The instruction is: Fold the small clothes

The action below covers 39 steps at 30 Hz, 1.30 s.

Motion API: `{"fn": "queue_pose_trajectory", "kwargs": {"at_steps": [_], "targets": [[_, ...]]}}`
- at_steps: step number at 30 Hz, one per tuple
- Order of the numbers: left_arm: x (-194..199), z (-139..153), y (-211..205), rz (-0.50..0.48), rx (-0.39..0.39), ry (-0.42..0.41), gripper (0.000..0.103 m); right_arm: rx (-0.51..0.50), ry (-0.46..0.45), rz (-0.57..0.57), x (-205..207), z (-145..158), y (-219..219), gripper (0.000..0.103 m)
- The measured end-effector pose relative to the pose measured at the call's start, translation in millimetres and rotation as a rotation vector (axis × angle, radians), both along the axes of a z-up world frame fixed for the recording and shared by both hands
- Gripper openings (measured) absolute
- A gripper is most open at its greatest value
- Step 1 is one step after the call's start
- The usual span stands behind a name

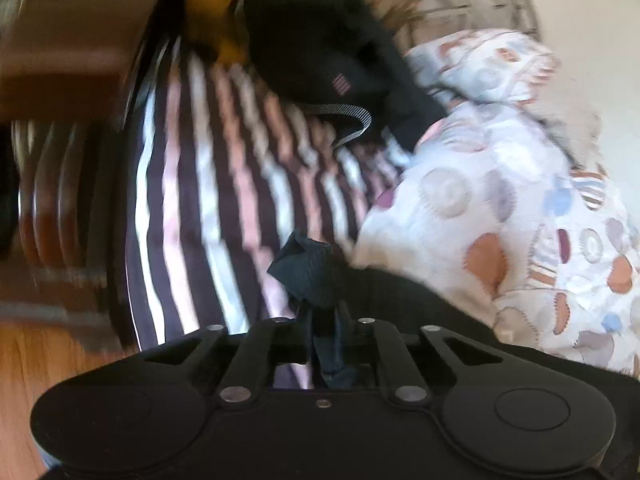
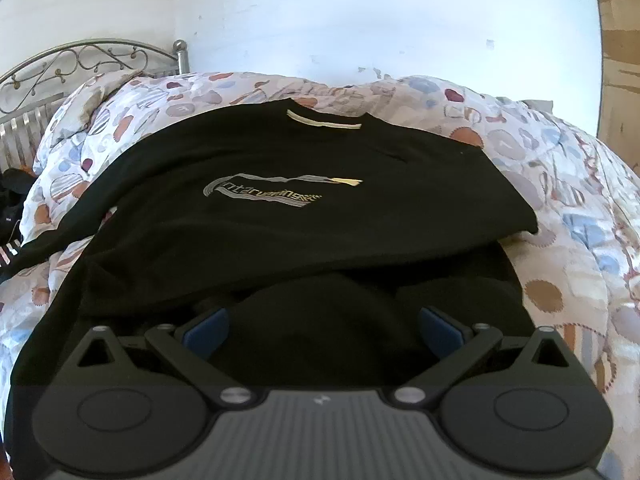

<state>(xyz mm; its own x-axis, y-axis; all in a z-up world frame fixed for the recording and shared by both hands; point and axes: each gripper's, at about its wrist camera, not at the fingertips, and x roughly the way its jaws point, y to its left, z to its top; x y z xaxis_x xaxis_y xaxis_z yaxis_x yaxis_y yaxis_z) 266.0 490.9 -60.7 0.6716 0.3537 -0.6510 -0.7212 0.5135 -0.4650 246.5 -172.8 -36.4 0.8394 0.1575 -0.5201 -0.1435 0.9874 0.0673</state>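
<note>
In the right wrist view a black T-shirt [image 2: 360, 216] with a grey and yellow chest logo [image 2: 276, 190] lies spread on the patterned duvet [image 2: 560, 200], its neck label at the far side. My right gripper [image 2: 322, 332] rests low over the shirt's near hem, jaws wide apart, blue pads [image 2: 204, 332] showing and a bulge of black cloth between them untouched. My left gripper [image 1: 320, 320] is shut on a bunched fold of dark cloth [image 1: 308, 268], which sticks up past the fingertips over the striped sheet [image 1: 208, 208].
A heap of other dark clothes [image 1: 320, 40] and something yellow [image 1: 212, 8] lie further along the striped sheet. The duvet [image 1: 500, 200] rises to the right. A wooden floor [image 1: 36, 364] shows at the left. A metal headboard [image 2: 60, 68] and white wall stand behind the bed.
</note>
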Motion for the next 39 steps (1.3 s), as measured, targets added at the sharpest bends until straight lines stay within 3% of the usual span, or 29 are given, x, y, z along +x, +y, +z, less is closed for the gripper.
{"fn": "queue_pose_trajectory", "kwargs": {"at_steps": [3,11,16,21,25,32,39], "targets": [[2.1,34.1,-12.5,-0.023,0.119,-0.019,0.009,0.009,-0.007,-0.004,-2.6,-0.1,-5.1,0.103],[11.4,150.9,-74.7,-0.220,0.421,-0.214,0.009,0.064,-0.039,-0.018,-11.0,6.6,-22.7,0.103],[24.3,206.2,-133.8,-0.346,0.524,-0.310,0.009,0.106,-0.051,-0.031,-19.0,9.9,-40.4,0.103],[27.4,244.3,-223.9,-0.525,0.638,-0.416,0.009,0.137,-0.068,-0.060,-28.0,14.0,-62.7,0.103],[30.0,257.1,-297.8,-0.678,0.707,-0.473,0.009,0.151,-0.084,-0.082,-37.0,16.2,-81.5,0.103],[34.9,254.7,-399.0,-0.887,0.691,-0.535,0.009,0.172,-0.097,-0.116,-57.1,19.4,-115.9,0.103],[20.3,207.1,-486.7,-1.074,0.617,-0.527,0.009,0.185,-0.114,-0.168,-81.7,19.8,-146.6,0.103]]}}
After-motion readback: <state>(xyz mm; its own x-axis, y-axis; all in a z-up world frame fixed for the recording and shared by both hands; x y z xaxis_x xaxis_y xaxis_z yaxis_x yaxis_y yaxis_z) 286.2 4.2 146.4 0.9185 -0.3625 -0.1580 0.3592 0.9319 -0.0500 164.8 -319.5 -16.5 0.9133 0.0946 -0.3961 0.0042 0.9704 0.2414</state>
